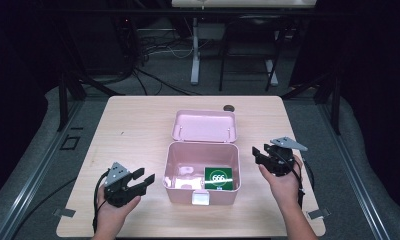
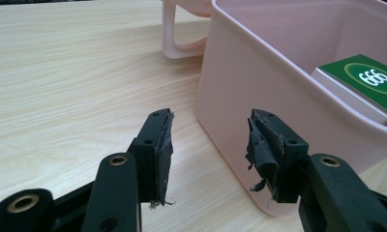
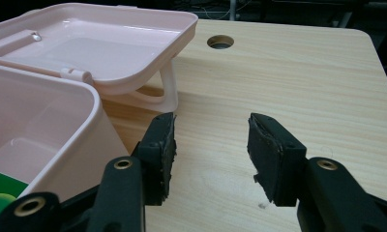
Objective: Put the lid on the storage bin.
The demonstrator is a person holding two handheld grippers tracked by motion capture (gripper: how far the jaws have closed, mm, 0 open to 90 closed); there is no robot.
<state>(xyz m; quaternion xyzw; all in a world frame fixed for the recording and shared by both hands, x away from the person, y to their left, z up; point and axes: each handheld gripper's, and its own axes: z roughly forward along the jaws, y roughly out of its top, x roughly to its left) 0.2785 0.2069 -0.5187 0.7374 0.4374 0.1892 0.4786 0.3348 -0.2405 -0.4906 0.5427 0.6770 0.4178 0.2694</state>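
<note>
The pink box [image 1: 202, 172] sits mid-table with its lid [image 1: 204, 125] folded back and a green packet [image 1: 218, 178] inside at its right. The left gripper [image 1: 144, 179] and right gripper [image 1: 258, 152] flank the box, both spread wide, holding nothing. Whichever goes in should probably drop straight down over the rim and avoid nudging the box.

Left tool [image 2: 208, 154]: black jaws parted, empty, pads frayed, low over pale wood worktop [image 2: 70, 82]. Pink box [image 2: 259, 101]: open, at 1 o'clock, wall just beyond the 3 o'clock jaw. Green "666" packet [image 2: 370, 79]: inside box, 2 o'clock.
</note>
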